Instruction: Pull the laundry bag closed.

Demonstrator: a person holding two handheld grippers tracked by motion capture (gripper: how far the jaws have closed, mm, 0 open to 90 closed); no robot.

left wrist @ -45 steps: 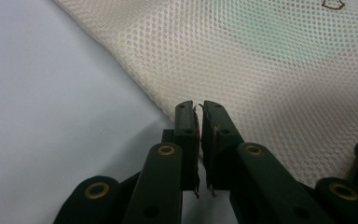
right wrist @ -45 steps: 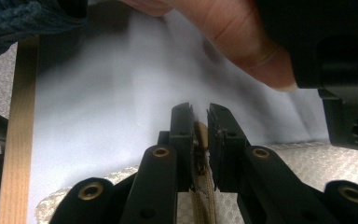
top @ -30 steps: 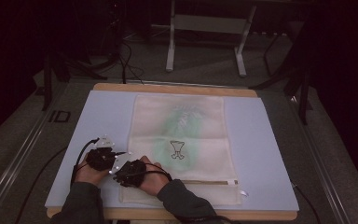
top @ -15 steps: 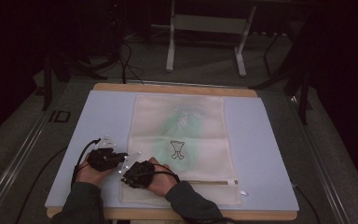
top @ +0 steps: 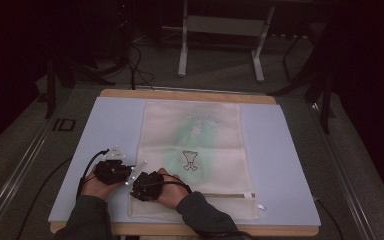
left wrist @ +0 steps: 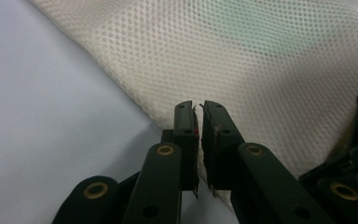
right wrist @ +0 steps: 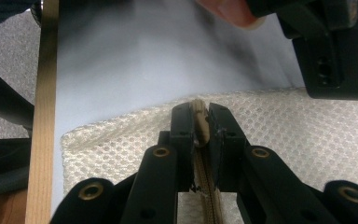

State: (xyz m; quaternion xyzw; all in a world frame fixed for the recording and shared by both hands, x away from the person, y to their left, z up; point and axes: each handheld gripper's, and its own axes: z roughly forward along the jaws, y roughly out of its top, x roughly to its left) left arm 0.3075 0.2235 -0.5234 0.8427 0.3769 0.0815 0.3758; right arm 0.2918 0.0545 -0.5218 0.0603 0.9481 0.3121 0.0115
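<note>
Both of my hand-held grippers sit close together at the near left corner of the mesh bag. Seen from the high view, my left hand-held gripper lies just off the bag's left edge over the pale blue mat, and my right hand-held gripper is beside it, over the corner of the bag.

Looking along my right hand-held gripper, its jaws are clamped on the tan zipper at the end of its run, right at the bag's edge; the zipper tape leads back between the jaws toward me. Beyond it lies the blue mat, with the wooden edge of the tabletop to the left in that view, and my other hand-held gripper's black body at the upper right.

Looking along my left hand-held gripper, its jaws stand almost together with a thin slit between the pads, tips right at the edge of the white mesh. I cannot tell whether any fabric is caught in that slit.

The bag lies flat on the mat, long side running away from me, with a faint green shape inside and a small dark drawing on it. The zipper line runs along its near end.
</note>
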